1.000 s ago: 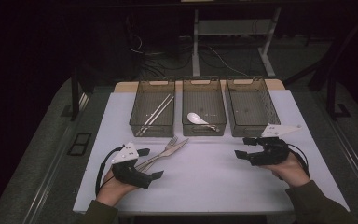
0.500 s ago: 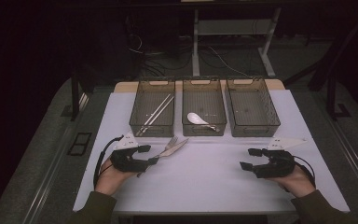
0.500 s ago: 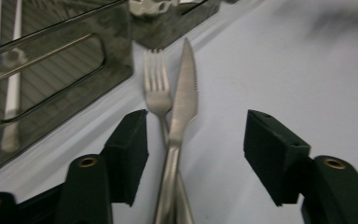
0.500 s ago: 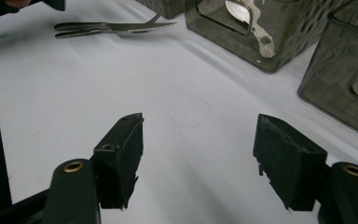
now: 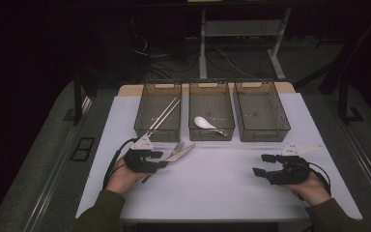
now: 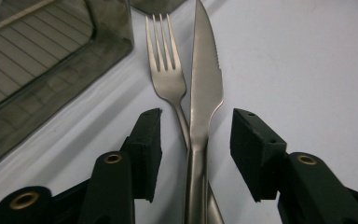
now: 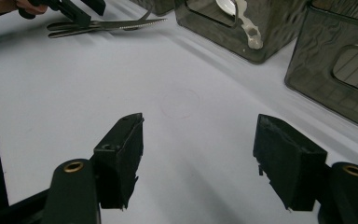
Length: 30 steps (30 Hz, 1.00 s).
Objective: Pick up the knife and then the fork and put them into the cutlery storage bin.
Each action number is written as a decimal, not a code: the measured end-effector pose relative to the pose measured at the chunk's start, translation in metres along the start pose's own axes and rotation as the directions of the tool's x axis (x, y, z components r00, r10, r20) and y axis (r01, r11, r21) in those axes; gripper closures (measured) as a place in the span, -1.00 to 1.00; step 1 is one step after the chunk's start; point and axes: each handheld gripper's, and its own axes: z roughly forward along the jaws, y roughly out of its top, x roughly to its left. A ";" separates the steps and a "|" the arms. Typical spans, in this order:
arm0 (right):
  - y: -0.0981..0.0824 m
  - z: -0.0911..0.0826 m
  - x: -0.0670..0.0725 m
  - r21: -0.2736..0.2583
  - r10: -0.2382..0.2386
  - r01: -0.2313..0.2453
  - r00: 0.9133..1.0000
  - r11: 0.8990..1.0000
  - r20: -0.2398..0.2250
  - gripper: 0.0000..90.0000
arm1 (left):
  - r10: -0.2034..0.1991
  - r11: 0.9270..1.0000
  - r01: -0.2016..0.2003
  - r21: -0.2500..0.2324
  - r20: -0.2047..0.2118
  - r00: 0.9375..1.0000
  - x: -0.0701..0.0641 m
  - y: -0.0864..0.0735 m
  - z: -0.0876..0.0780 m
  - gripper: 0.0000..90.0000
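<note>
Left gripper (image 6: 196, 135) is sitting low over the white table (image 5: 222, 193), jaws open and straddling the handles of a knife (image 6: 204, 88) and fork (image 6: 165, 74), touching neither. The two are lying side by side, touching, tips pointing toward the left bin (image 5: 157, 112), which is holding chopsticks (image 5: 165, 113). Middle bin (image 5: 211, 110) is holding a white spoon (image 5: 204, 123). Right bin (image 5: 262, 110) is sitting beside it. Right gripper (image 7: 198, 158) is hovering over bare table, jaws wide apart, gripping nothing.

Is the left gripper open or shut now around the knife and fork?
Open. The left gripper has its jaws apart, either side of the knife and fork, touching neither.
</note>
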 end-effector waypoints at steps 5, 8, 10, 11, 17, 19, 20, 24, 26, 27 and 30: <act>-0.001 -0.001 -0.001 0.000 -0.001 0.001 1.000 1.000 -0.002 -0.28 | 0.010 0.998 -0.009 0.058 -0.006 1.000 -0.001 -0.002 0.004 0.25; 0.000 -0.001 -0.001 -0.002 -0.005 0.005 1.000 1.000 0.000 -0.27 | 0.012 0.998 -0.011 0.065 -0.011 1.000 -0.001 -0.002 0.003 0.35; 0.000 -0.001 -0.001 -0.003 -0.005 0.005 1.000 1.000 0.000 -0.27 | 0.018 0.998 -0.017 0.067 -0.017 1.000 -0.001 -0.002 0.003 0.41; 0.000 -0.001 -0.001 -0.004 -0.005 0.005 1.000 1.000 0.001 -0.27 | 0.024 0.997 -0.022 0.070 -0.024 0.999 -0.002 -0.002 0.003 0.44; 0.000 -0.001 -0.001 -0.005 -0.005 0.005 1.000 1.000 0.005 -0.27 | 0.052 0.996 -0.051 0.072 -0.014 0.999 -0.003 -0.002 0.003 0.71; 0.000 -0.001 -0.001 -0.004 -0.007 0.007 1.000 1.000 0.005 -0.27 | 0.040 0.997 -0.039 0.070 -0.013 0.999 -0.003 -0.002 0.003 0.73; 0.000 -0.001 -0.001 -0.004 -0.006 0.006 1.000 1.000 0.004 -0.27 | 0.043 0.997 -0.042 0.070 -0.012 0.999 -0.003 -0.003 0.003 0.74; 0.000 -0.001 -0.001 -0.003 -0.010 0.010 1.000 1.000 0.003 -0.27 | 0.052 0.996 -0.051 0.074 -0.022 0.998 -0.004 -0.002 0.003 0.75; 0.000 -0.001 -0.001 -0.003 -0.009 0.009 1.000 1.000 0.003 -0.27 | 0.050 0.996 -0.048 0.075 -0.023 0.998 -0.005 -0.002 0.003 0.75; 0.000 -0.001 -0.001 -0.003 -0.008 0.008 1.000 1.000 0.003 -0.26 | 0.051 0.996 -0.049 0.075 -0.024 0.998 -0.005 -0.001 0.003 0.75; 0.000 -0.001 -0.002 -0.002 -0.009 0.009 1.000 1.000 0.005 -0.26 | 0.050 0.996 -0.048 0.076 -0.023 0.998 -0.005 -0.001 0.003 0.75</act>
